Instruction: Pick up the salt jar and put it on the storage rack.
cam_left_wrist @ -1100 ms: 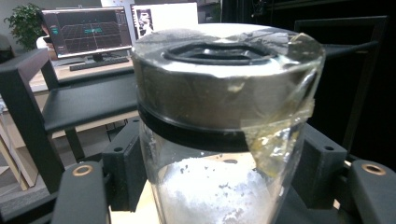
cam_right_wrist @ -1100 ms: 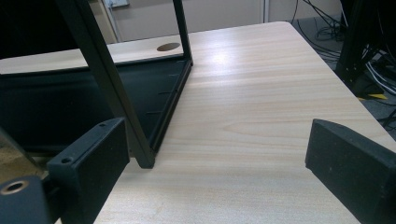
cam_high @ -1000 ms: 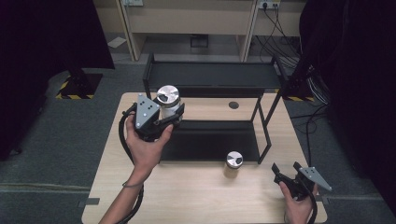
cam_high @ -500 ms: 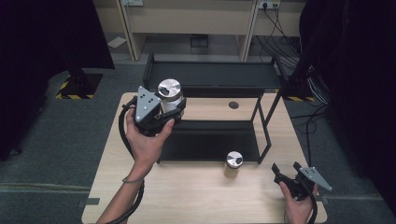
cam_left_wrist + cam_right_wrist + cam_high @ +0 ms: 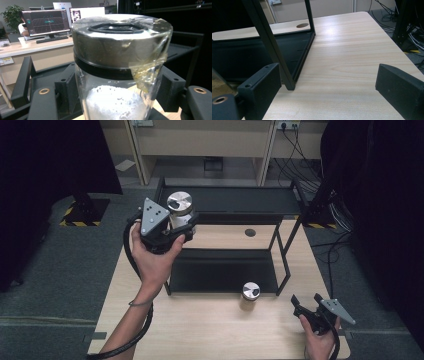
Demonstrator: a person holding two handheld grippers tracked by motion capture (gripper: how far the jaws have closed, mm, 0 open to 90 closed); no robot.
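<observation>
Left gripper (image 5: 181,224) fingers clenched on jar (image 5: 179,210), upper left of frame, beside rack (image 5: 235,200) top shelf. Step judged: shelving. Next: set down level. Right gripper (image 5: 306,306) released.

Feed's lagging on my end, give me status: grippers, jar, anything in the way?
Left gripper shut on jar, held at rack's top shelf. Right gripper open, low over table. Second jar stands on table, clear of path.

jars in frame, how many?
2. One jar, white powder inside, is clamped in the left gripper and held at the rack's top shelf, left end. The second jar stands on the table before the rack. Others may be hidden.
</observation>
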